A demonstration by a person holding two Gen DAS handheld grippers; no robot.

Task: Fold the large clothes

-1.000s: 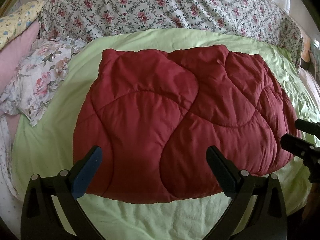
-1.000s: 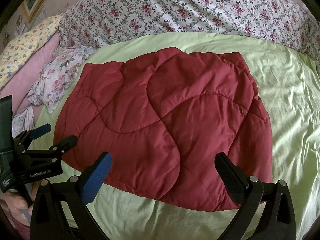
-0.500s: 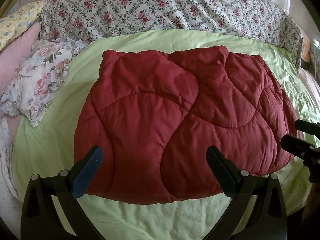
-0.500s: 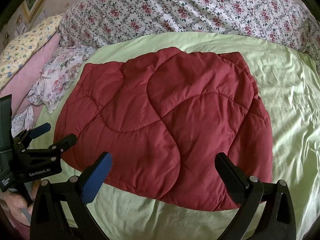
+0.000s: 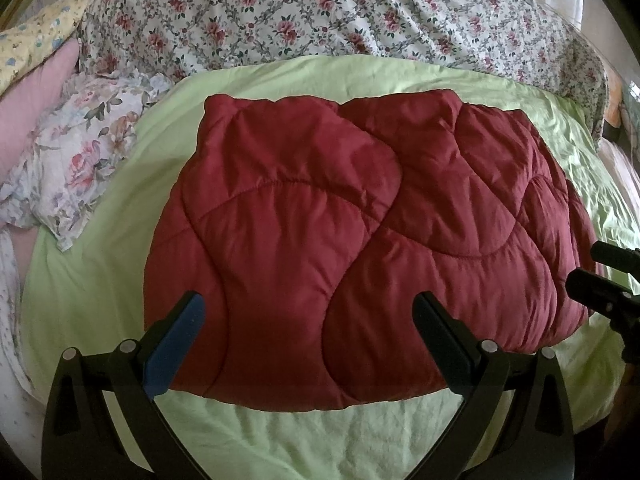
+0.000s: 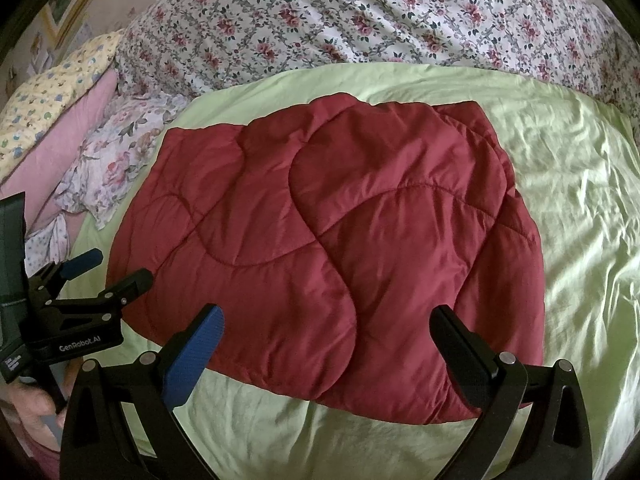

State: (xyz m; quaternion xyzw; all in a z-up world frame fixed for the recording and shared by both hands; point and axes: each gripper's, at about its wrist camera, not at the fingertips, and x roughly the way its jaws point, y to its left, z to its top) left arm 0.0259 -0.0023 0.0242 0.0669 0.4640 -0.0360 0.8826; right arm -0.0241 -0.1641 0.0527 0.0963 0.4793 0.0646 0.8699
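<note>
Little has shifted over the last second: both grippers hold the same hover at the near edge of the folded dark-red quilted garment [image 5: 360,240], and the cloth lies as it did.

That red bundle, stitched in wavy seams, rests in the middle of a pale green sheet [image 5: 100,280] on a bed. Its near hem runs just beyond the fingertips in both views, apart from them.

At the garment's near-left corner, the left gripper [image 5: 308,312] stands with jaws spread wide and nothing between them; 1 finger carries a blue pad [image 5: 176,344], the other is black. Seen from the right wrist, the same left gripper [image 6: 110,268] shows white lettering, "GenRobot.AI", on its black body, and a smaller label beside it is too small to read. A hand [image 6: 36,404] grips it from below.

At the garment's near-right side, the right gripper [image 6: 328,330] is likewise spread and empty, its black tips also entering the left wrist's view.

Beyond the garment's far edge lies a rose-print floral cover [image 6: 360,20]. Left of the garment sit a ruffled flowered pillow [image 5: 76,160], a pink pillow [image 6: 60,140] and a yellow patterned one [image 6: 52,88].
</note>
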